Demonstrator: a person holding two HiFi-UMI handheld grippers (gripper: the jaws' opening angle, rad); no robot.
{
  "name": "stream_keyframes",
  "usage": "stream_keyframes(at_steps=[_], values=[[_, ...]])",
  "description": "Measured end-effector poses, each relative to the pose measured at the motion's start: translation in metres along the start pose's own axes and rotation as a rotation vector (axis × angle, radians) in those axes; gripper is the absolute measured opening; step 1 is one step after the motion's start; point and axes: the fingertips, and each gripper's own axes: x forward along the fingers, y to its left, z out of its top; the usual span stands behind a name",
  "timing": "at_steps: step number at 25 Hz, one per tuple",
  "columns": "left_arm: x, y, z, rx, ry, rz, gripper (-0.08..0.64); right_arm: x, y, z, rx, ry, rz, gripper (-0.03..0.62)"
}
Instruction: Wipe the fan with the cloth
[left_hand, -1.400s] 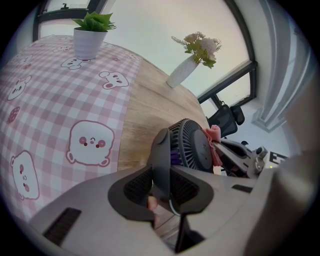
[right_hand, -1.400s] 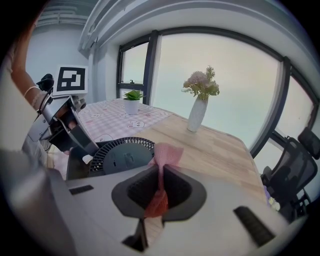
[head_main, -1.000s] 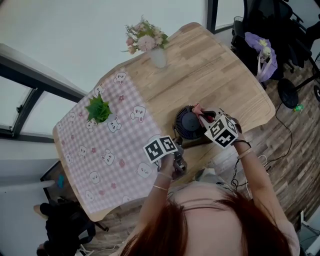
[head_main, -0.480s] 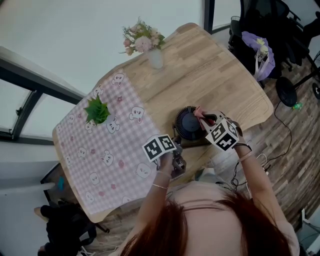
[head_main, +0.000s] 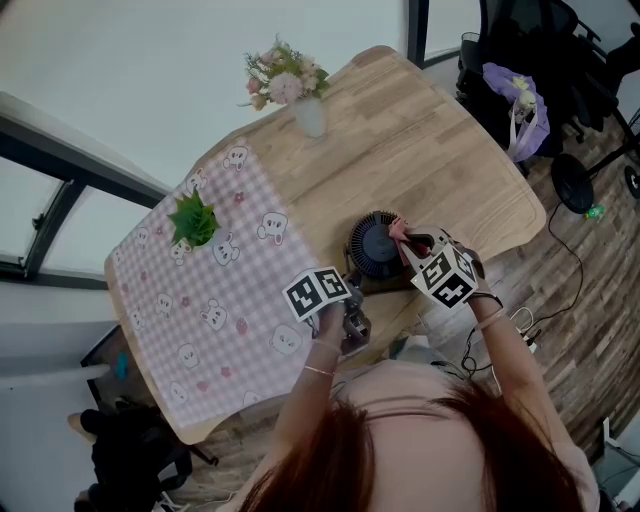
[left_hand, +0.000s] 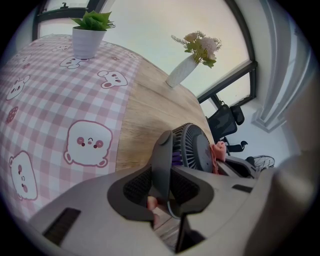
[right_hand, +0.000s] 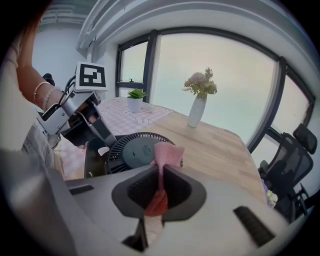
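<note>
Head view: the fan (head_main: 375, 245) stands on the table (head_main: 440, 150) near its front edge, just beside the checked tablecloth (head_main: 200, 300).

Left gripper view: the left gripper (left_hand: 161, 185) has its fingers closed on the fan's stand arm (left_hand: 162, 155).

Right gripper view: the right gripper (right_hand: 159, 192) has its fingers clamped on the pink cloth (right_hand: 167, 154), whose free end appears to touch the grille rim.

Pink cloth (right_hand: 167, 154), black fan (head_main: 377, 243), pink-white check tablecloth (head_main: 200, 300) w/ bear print, light-wood table (head_main: 420, 140), white vase (head_main: 311, 117)
</note>
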Motion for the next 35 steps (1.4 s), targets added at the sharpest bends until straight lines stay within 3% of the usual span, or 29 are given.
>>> stream_keyframes(at_steps=[35], values=[[-0.001,-0.001,0.0,0.02,0.028,-0.018,0.1,-0.012,0.039,-0.001,-0.109,0.003,0.029,0.023]])
